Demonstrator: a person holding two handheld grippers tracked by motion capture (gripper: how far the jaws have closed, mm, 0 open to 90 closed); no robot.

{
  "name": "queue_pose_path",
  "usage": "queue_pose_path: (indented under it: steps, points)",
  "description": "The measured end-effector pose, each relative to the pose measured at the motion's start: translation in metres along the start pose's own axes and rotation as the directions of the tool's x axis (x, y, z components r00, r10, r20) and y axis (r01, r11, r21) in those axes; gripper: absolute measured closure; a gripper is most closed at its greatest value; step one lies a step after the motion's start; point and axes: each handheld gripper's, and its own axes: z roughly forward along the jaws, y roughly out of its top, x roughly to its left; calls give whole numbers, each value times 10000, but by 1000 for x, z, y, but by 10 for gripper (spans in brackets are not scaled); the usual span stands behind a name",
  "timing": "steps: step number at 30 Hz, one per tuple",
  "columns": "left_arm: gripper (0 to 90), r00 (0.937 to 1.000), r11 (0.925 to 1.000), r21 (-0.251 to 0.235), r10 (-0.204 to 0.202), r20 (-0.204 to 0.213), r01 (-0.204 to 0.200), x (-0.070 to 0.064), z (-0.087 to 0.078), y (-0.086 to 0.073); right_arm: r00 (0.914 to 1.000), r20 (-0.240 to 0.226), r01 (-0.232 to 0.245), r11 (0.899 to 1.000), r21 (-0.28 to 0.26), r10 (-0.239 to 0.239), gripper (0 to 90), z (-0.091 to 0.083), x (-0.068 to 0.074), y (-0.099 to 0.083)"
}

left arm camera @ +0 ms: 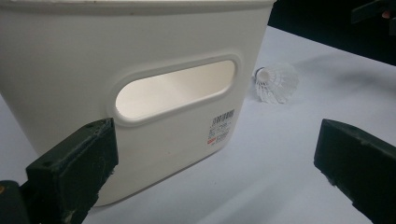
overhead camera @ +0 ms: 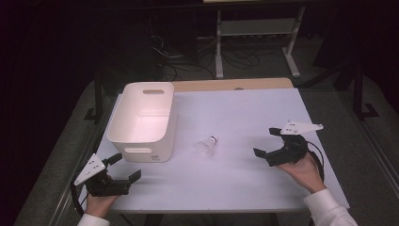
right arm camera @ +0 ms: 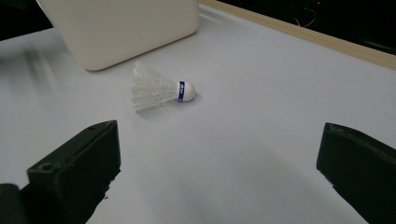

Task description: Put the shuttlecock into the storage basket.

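- Shuttlecock (overhead camera: 206, 147) lies on its side on the white table (overhead camera: 263, 113), just beside the near right corner of the white bin (overhead camera: 143, 120) but not touching it.
- Progress: judged from the layout, the work is at its start. The shuttlecock is not gripped, and the bin interior looks bare where the high view shows it. What is left, on this judgement: approach, grasp, lift, and transfer to the bin.
- Right gripper (overhead camera: 269, 141) rests on the table to the right of the shuttlecock, well apart from it, jaws spread wide and holding nothing. Its own view has the shuttlecock (right arm camera: 159, 91) ahead, between the two jaws.
- Left gripper (overhead camera: 126, 165) sits at the near left table corner, facing the handle cut-out in the near wall of the bin (left arm camera: 140, 74), jaws likewise wide apart and empty.
- Orientation: the long axis lies roughly flat on the table. In the high view, the cork tip points away from the person and slightly right; the feather skirt faces the near edge.
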Motion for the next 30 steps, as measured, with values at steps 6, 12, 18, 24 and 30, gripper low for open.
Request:
queue_pose_path:
  steps: [6, 12, 18, 24, 30]
  points:
    - [0, 10000, 10000, -5, 91, 27, -91, 0, 0, 0, 9995, -254, 182, 9993, 316, -174, 0, 11, 7, 8]
    - [0, 10000, 10000, -36, 71, 69, -71, 0, -1, 1, 9972, -667, 370, 9977, 566, -332, 32, 21, 12, 16]
    - [0, 9999, 10000, -56, 23, 125, -22, -2, -1, 1, 9956, -856, 458, 9959, 781, -391, 45, 32, 17, 21]
    - [0, 9998, 10000, -2, 56, 169, -56, -2, -1, 1, 9939, -1005, 561, 9938, 957, -465, 51, 42, 21, 24]
    - [0, 9997, 9999, -2, 158, 178, -158, -2, -1, 1, 9922, -1148, 628, 9913, 1160, -494, 55, 51, 24, 26]
